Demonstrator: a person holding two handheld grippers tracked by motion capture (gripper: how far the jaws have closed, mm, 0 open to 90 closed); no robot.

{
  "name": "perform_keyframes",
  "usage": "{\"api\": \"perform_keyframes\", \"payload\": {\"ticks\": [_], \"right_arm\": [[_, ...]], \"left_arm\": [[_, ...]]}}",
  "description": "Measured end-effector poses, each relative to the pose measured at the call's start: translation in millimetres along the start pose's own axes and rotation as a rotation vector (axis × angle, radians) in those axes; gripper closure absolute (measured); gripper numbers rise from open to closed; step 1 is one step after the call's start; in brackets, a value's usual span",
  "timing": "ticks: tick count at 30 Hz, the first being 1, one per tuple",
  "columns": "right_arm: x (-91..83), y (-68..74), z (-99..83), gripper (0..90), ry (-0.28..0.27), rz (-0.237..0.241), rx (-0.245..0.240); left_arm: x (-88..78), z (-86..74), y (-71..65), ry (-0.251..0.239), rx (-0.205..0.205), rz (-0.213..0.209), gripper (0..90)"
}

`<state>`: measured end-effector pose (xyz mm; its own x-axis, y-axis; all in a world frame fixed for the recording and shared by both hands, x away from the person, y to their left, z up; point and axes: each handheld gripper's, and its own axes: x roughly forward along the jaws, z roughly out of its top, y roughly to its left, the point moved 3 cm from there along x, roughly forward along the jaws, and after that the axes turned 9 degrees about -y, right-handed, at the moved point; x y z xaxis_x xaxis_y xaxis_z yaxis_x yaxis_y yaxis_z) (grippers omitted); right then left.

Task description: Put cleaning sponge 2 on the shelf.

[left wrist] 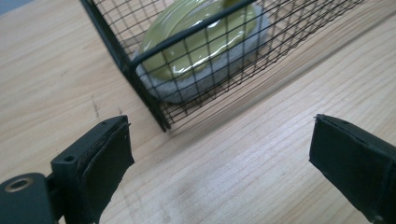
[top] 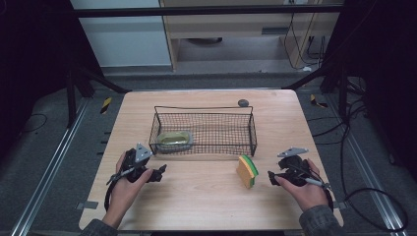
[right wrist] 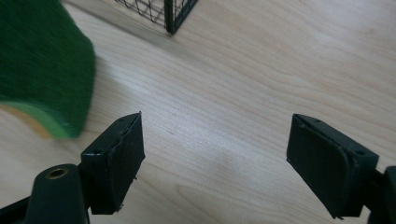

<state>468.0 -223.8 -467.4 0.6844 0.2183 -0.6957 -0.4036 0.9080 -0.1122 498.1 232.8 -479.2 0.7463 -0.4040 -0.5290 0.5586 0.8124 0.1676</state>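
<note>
High view: one wooden table [top: 206, 196] bears one wire basket [top: 204, 129], one sponge [top: 247, 171] and one small dark knob [top: 243, 103] at the far edge.
Sponge: stands on edge on the bare wood, in front of the basket's near right corner and just to the left of the right gripper [top: 272, 178]; it looks poised for a sideways pinch and a lift into the basket.
Dish: one yellow-green oval dish [top: 173, 139] lies inside the basket's left end, apparently already put away.
Left gripper: the left gripper [top: 161, 172] hovers low over the table beside the basket's near left corner, jaws wide apart and nothing between them.
Left gripper view: the dish [left wrist: 201, 39] shows through the mesh, resting on a grey pad [left wrist: 187, 91].
Right gripper view: jaws stand apart over bare wood; the sponge [right wrist: 44, 70] sits off to one side, outside them, so no grip is made.
Count: two grippers, two hands, one basket, one sponge, one dish.
</note>
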Motion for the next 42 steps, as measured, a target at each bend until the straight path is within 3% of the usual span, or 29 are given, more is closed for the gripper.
{"api": "perform_keyframes", "payload": {"ticks": [1, 2, 5, 6, 9, 10, 14, 19, 20, 28, 33, 37, 42], "right_arm": [[0.0, 0.0, 0.0, 19.2, 0.000, 0.000, 0.000], [-12.5, -0.6, 12.6, 19.7, 0.017, 0.001, 0.002], [-25.9, 0.4, 27.4, 19.2, 0.029, 0.013, 0.013], [-30.4, 1.7, 32.9, 18.5, 0.034, 0.021, 0.022], [-39.3, 6.4, 45.4, 17.3, 0.034, 0.036, 0.026], [-45.9, 11.2, 55.5, 16.0, 0.026, 0.035, 0.025], [-54.3, 25.0, 76.8, 15.7, 0.029, 0.052, 0.025], [-52.2, 40.0, 90.6, 19.8, 0.053, 0.077, 0.022], [-48.8, 47.5, 93.7, 20.1, 0.077, 0.103, 0.023], [-27.5, 64.6, 96.0, 20.1, 0.136, 0.137, -0.009], [-17.7, 69.4, 92.4, 19.6, 0.166, 0.138, -0.028], [-10.7, 70.6, 89.0, 19.8, 0.180, 0.135, -0.019], [-0.3, 71.3, 85.2, 20.5, 0.202, 0.142, -0.020]], "left_arm": [[0.8, -1.9, 0.1, 0.003, -0.010, 0.007, 4.9], [0.8, -3.2, 0.4, -0.002, -0.024, 0.004, 5.6], [-0.6, -4.7, 4.4, -0.018, -0.050, 0.022, 5.4], [0.8, -10.5, 5.1, 0.009, -0.061, 0.014, 5.2], [2.1, -17.9, 3.7, 0.029, -0.079, -0.001, 5.4], [1.8, -23.2, 3.2, 0.033, -0.105, -0.018, 5.3], [5.3, -29.5, 2.3, 0.064, -0.110, -0.050, 5.0], [10.0, -31.1, -1.2, 0.083, -0.092, -0.060, 4.9], [10.9, -31.9, -2.8, 0.084, -0.088, -0.064, 4.8], [20.4, -36.4, -6.0, 0.137, -0.072, -0.070, 4.4], [21.0, -37.3, -5.8, 0.136, -0.079, -0.073, 3.0], [22.0, -40.3, -3.2, 0.129, -0.112, -0.090, 1.9], [22.9, -40.5, -2.6, 0.126, -0.111, -0.092, 0.4]]}}
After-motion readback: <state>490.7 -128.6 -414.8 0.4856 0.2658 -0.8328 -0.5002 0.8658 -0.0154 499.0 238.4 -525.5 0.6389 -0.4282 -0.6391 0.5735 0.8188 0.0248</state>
